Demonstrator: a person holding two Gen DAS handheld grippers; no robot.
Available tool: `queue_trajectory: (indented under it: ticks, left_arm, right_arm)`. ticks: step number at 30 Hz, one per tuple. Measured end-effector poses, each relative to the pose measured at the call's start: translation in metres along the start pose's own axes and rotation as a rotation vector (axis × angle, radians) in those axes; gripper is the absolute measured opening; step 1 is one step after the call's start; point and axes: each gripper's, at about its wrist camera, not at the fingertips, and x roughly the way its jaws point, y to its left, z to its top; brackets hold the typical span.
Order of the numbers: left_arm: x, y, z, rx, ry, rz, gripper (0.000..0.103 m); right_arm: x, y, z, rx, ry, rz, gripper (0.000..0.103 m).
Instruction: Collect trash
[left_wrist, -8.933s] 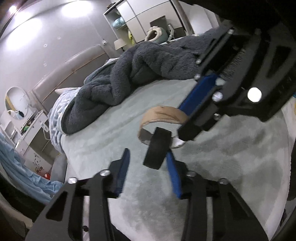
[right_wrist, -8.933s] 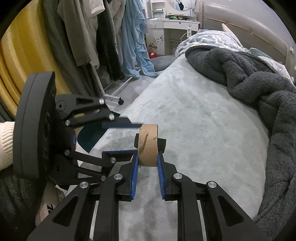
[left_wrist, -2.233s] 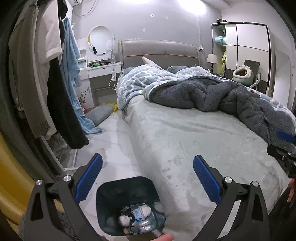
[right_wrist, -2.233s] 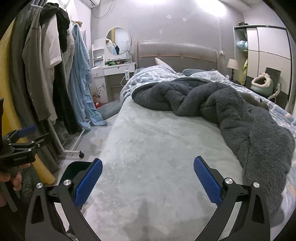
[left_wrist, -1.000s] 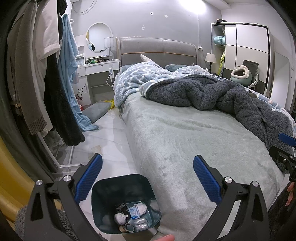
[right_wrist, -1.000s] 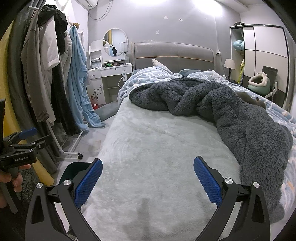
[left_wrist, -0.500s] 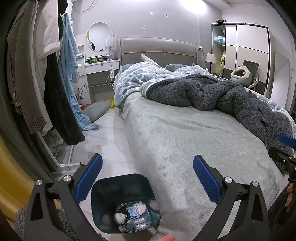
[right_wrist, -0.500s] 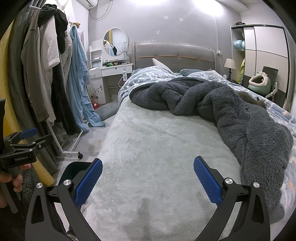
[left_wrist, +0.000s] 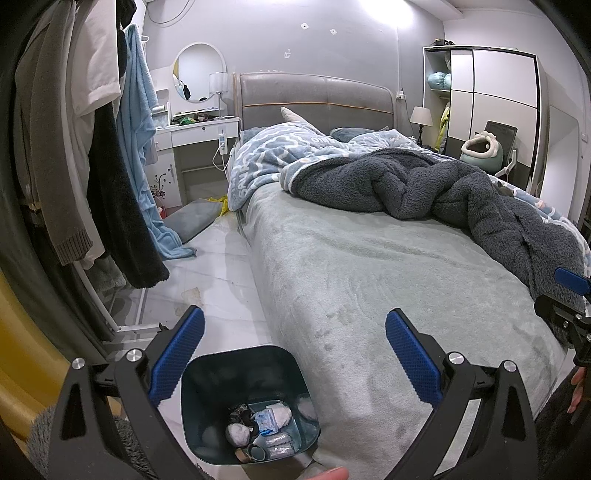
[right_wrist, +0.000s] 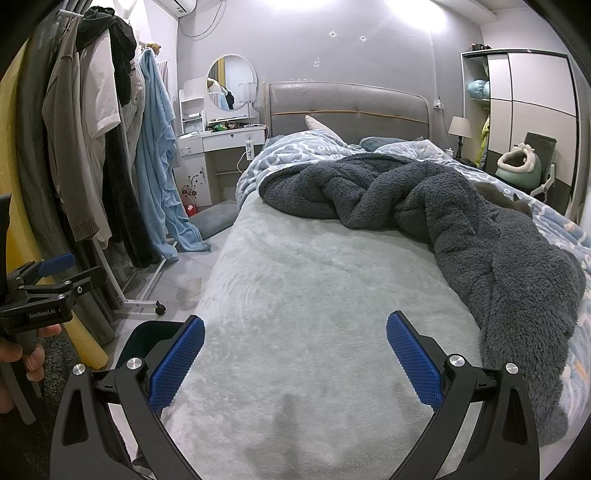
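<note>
A dark teal trash bin (left_wrist: 221, 373) stands on the floor at the bed's near left corner, holding several pieces of trash (left_wrist: 260, 430). My left gripper (left_wrist: 293, 354) is open and empty, raised above the bin and the bed edge. My right gripper (right_wrist: 295, 356) is open and empty over the pale green bed cover (right_wrist: 314, 295). The bin's rim (right_wrist: 138, 338) shows behind the right gripper's left finger. The left gripper also shows at the left edge of the right wrist view (right_wrist: 55, 273), and the right gripper at the right edge of the left wrist view (left_wrist: 569, 295). No loose trash shows on the bed.
A dark grey fleece blanket (right_wrist: 424, 206) lies bunched across the far and right side of the bed. A clothes rack with hanging garments (left_wrist: 92, 166) stands left on the tiled floor (left_wrist: 214, 266). A white dresser (left_wrist: 195, 147) and wardrobe (left_wrist: 491, 107) stand at the back.
Long ago both grippers were at a tan tape roll, the right one shut on it. In the last second both stay open and nearly still.
</note>
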Motion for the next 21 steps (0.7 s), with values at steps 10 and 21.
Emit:
queue_trajectory:
  ticks: [10,21]
  left_arm:
    - [-0.0003,-0.0002,-0.0001,0.0,0.0,0.0,0.1]
    - [-0.0006,-0.0009,-0.0011,-0.007,0.001,-0.002,0.1]
  right_arm:
    - [-0.0001,0.0002,0.0,0.0,-0.001,0.0,0.1]
    - [-0.0004,0.0007,-0.0003,0.001,-0.001,-0.001,0.1]
